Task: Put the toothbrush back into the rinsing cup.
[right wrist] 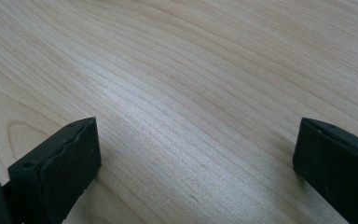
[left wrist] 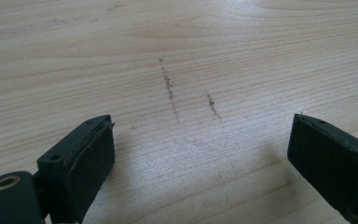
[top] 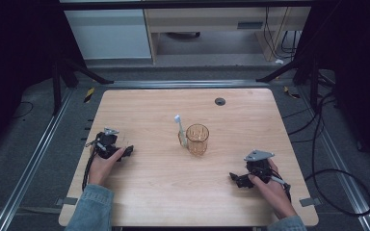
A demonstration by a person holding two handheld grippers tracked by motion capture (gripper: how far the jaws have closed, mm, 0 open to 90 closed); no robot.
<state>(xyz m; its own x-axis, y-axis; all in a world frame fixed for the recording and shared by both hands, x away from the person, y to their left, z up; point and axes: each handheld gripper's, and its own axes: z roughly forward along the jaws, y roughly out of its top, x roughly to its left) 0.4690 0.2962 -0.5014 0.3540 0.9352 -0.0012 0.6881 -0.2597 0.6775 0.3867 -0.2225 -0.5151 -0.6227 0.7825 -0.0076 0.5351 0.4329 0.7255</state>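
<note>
Amber ribbed glass tumbler [top: 197, 139] mid-table, white toothbrush [top: 180, 130] leaning against its left side; left gripper [top: 126, 151] near left, spread, empty; right gripper [top: 234, 178] near right, likewise spread.

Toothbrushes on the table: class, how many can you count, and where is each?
1. The toothbrush leans against the left side of the amber cup, head up, near the middle of the wooden table. The cup's inside is hard to see, so another may be hidden.

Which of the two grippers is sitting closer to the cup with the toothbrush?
The right gripper looks slightly closer to the amber cup holding the toothbrush. The left gripper rests a bit farther off. Both have their jaws wide open over bare table.
</note>
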